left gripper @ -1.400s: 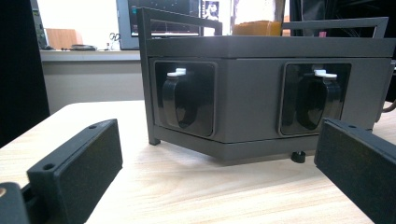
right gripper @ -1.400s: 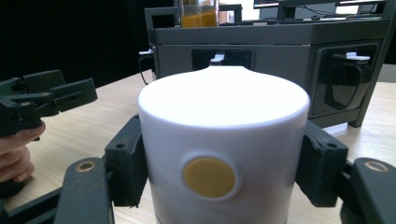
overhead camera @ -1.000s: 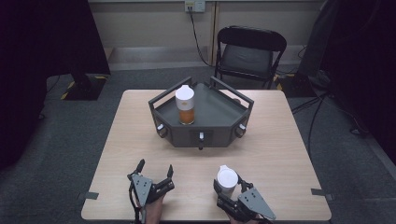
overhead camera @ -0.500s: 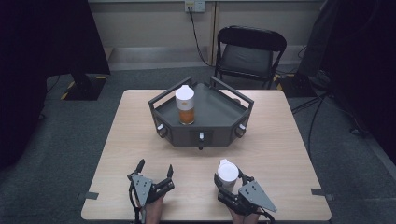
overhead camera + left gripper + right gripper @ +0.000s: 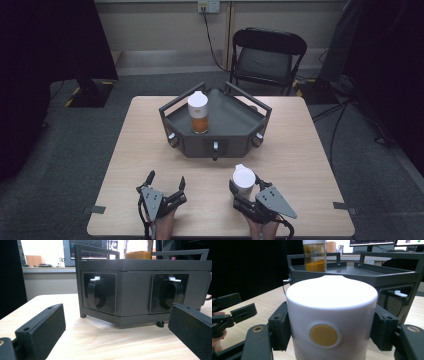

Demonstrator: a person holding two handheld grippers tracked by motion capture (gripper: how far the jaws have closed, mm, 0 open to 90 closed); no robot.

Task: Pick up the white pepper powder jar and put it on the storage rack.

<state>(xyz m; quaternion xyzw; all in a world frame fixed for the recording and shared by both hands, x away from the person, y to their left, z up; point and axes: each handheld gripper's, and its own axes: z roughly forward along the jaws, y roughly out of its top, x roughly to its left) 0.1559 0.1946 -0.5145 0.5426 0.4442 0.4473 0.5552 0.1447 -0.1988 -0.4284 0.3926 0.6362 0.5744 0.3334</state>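
**One jar on the tray, the second jar gripped near the table edge**

On the left, the left gripper (image 5: 164,186) rests low near the front edge of the table (image 5: 310,150). Its jaws stand wide apart and nothing is between them; in the left gripper view they point toward the front wall of the dark tray (image 5: 140,290).

In the middle, the tray (image 5: 235,122) stands on the far half of the table. One jar with orange powder (image 5: 198,113) and a white cap stands upright on its left part. This jar seems already placed.

On the right, the right gripper (image 5: 246,190) is clamped on the second jar (image 5: 243,181), whose white cap (image 5: 332,292) is close to the camera in the right gripper view. The pads (image 5: 279,326) press on both sides of the jar. It is upright, near the front edge and well apart from the tray.

I judge the work about half done: the grip is secure, and what is left is to carry this jar to the tray, set it down there, probably on the free right part, and release it.
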